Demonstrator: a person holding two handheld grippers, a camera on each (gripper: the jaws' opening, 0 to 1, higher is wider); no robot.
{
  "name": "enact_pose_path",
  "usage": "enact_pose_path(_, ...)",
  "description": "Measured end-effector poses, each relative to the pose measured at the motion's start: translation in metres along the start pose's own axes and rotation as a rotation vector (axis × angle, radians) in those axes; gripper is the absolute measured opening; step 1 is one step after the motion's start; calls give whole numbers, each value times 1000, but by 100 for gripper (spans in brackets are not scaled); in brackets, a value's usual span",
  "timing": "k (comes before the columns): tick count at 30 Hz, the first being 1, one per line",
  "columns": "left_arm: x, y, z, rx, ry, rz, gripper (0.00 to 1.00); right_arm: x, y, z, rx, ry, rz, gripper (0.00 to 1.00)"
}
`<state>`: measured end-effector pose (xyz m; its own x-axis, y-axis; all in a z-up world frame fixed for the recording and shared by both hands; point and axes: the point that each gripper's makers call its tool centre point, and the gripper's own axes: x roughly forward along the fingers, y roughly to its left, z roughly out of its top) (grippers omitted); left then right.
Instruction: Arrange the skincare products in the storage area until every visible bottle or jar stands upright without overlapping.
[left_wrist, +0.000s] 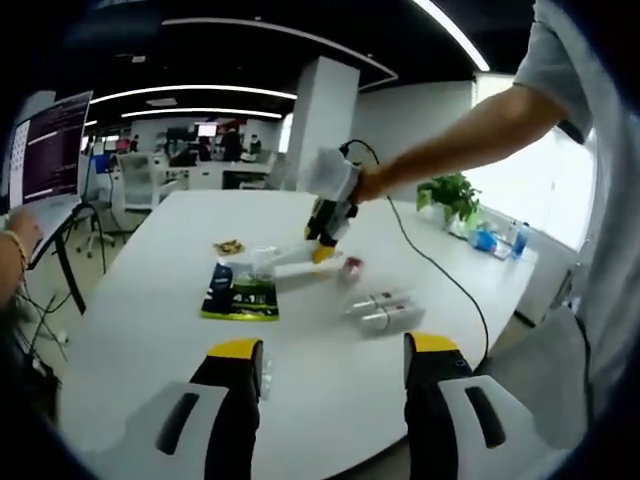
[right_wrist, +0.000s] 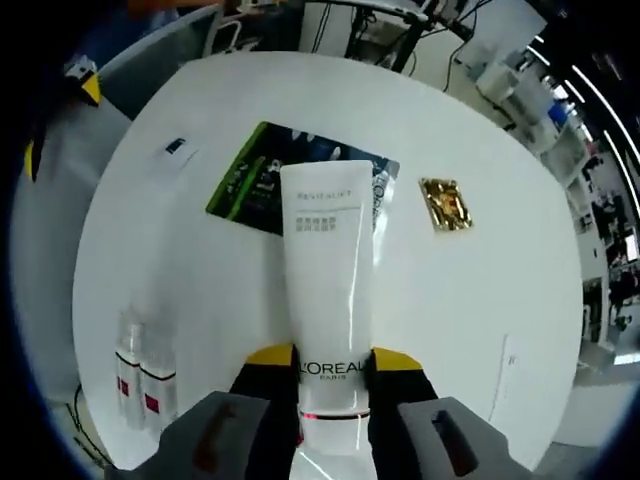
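Right gripper view: right tool (right_wrist: 330, 385) clenched on a white tube (right_wrist: 326, 290), jaws pressing either side near its capped end.
Tube axis: runs straight forward from the jaws, broad sealed end farthest from the tool, lying over a dark green packet (right_wrist: 262, 180) on the white counter (right_wrist: 500, 260).
Tube height: touching the packet or held just above it, cannot tell.
Other items: two small clear bottles (right_wrist: 143, 375) lie side by side to the tool's left, well apart from the tube; a gold sachet (right_wrist: 446, 204) sits ahead and to the right.
Left gripper view: left tool (left_wrist: 335, 390) released, jaws spread and holding nothing, hovering at the near counter edge (left_wrist: 330, 420).
Seen from left tool: right tool (left_wrist: 322, 240) works far ahead, past the green packet (left_wrist: 240, 292); the two bottles (left_wrist: 385, 312) lie ahead, slightly right.
Nearer hand: right already has the tube; left is closer to the lying bottles.
Judgement: tube axis must swing from level to vertical, cap down, to stand it.
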<state>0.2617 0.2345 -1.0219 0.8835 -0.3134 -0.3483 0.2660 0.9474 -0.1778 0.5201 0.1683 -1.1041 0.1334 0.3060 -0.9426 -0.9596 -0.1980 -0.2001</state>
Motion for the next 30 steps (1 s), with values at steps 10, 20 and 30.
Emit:
enact_pose_path(10, -1, -4, 6, 3, -31, -14, 68, -41, 23, 12, 143, -148, -80, 18)
enact_pose_path(20, -2, -7, 10, -26, -51, -36, 71, -84, 74, 13, 298, -322, -138, 18)
enact_pose_path(30, -2, -5, 16, -99, -49, -45, 75, -111, 141, 28, 425, -482, -164, 18)
